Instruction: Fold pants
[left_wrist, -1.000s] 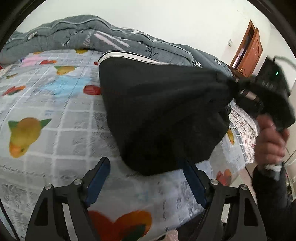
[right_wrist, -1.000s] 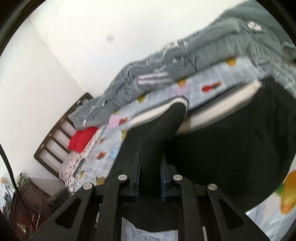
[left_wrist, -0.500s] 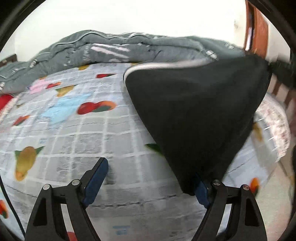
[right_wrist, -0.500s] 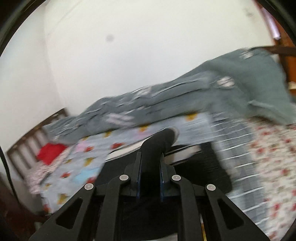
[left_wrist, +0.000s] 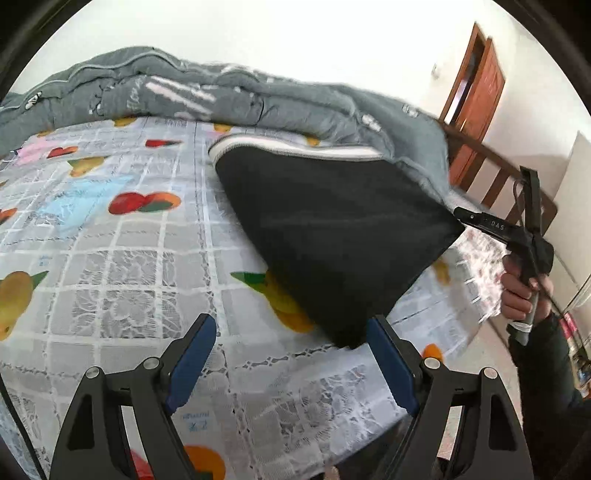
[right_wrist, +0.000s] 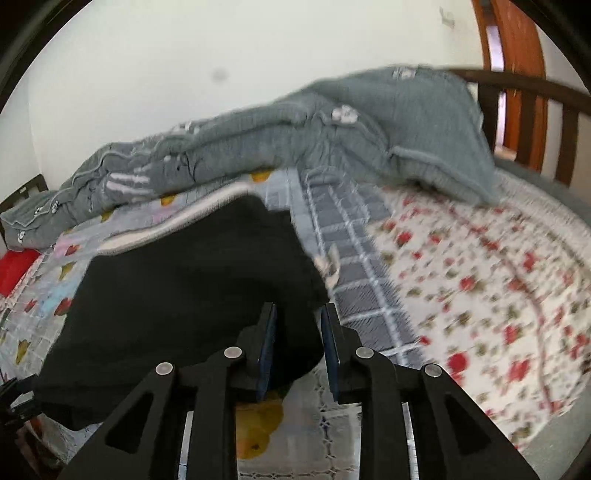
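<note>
The black pants (left_wrist: 332, 236) lie folded on the fruit-print sheet (left_wrist: 110, 258) of the bed, their white-striped waistband (left_wrist: 295, 149) at the far edge, against the grey quilt (left_wrist: 221, 96). In the left wrist view their near corner sags down just ahead of the right-hand blue pad (left_wrist: 391, 365) of the left gripper (left_wrist: 291, 354); whether cloth and pad touch cannot be told. That gripper's jaws stand spread wide, with only the sheet between them.

The right gripper (right_wrist: 297, 347) has its 2 pads a narrow gap apart, and the black cloth (right_wrist: 184, 295) runs into that gap from ahead and to the left. Seen from the left wrist camera, the same gripper (left_wrist: 461, 215) meets the pants' right corner, which is pulled to a point at its tip, so the jaws appear to be gripping the fabric there. A hand (left_wrist: 521, 295) holds its handle.

Ahead of the right jaws and to their right spreads a floral cover (right_wrist: 480, 277), with a wooden footboard (right_wrist: 535, 122) beyond. A red pillow (right_wrist: 14, 269) lies far to the left. A brown door (left_wrist: 476, 96) stands beyond the quilt.
</note>
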